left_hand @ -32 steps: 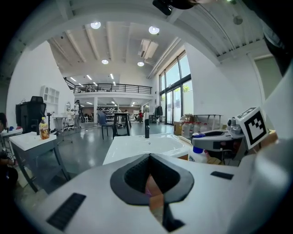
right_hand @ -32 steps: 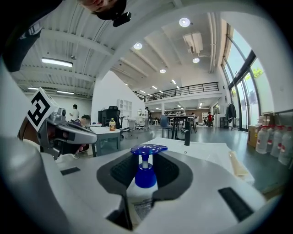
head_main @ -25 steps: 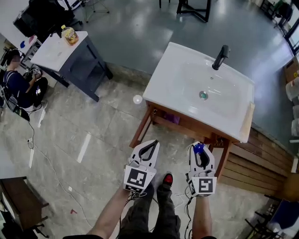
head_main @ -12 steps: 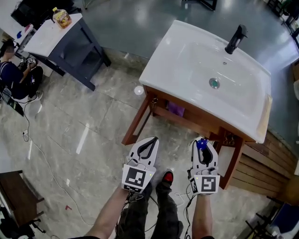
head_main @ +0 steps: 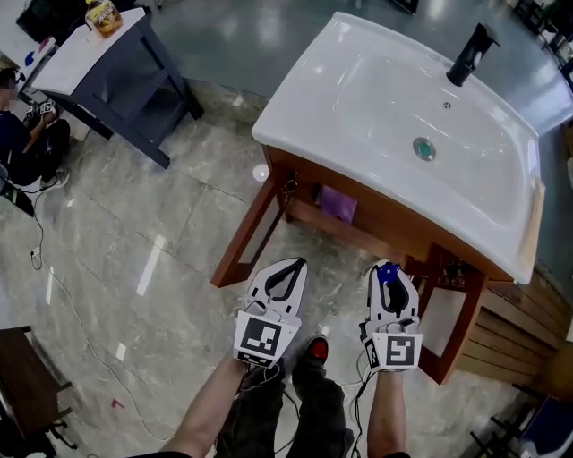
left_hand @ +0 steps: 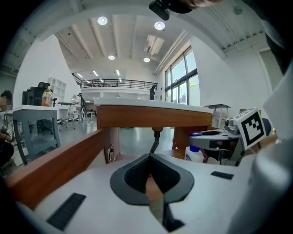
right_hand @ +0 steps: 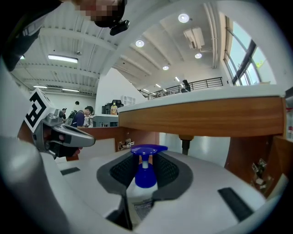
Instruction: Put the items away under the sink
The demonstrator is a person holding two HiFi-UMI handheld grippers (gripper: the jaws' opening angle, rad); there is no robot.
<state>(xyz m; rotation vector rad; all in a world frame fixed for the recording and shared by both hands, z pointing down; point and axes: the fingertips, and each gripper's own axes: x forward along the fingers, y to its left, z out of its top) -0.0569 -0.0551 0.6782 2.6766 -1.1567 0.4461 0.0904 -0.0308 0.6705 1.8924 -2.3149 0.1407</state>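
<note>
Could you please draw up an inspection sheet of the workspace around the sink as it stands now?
Surface: white sink on a wooden stand, basin bare; black tap at its back.
Job's things: blue-topped pump bottle in the right hand-held gripper; purple item under the sink.
Clutter: small white round thing on the floor by the stand.
Grippers: right shut on the pump bottle; left hand-held gripper shut, nothing between its jaws.
Cables: thin cable across the floor at left.
Surroundings: grey side table with a yellow bottle; seated person far left.
</note>
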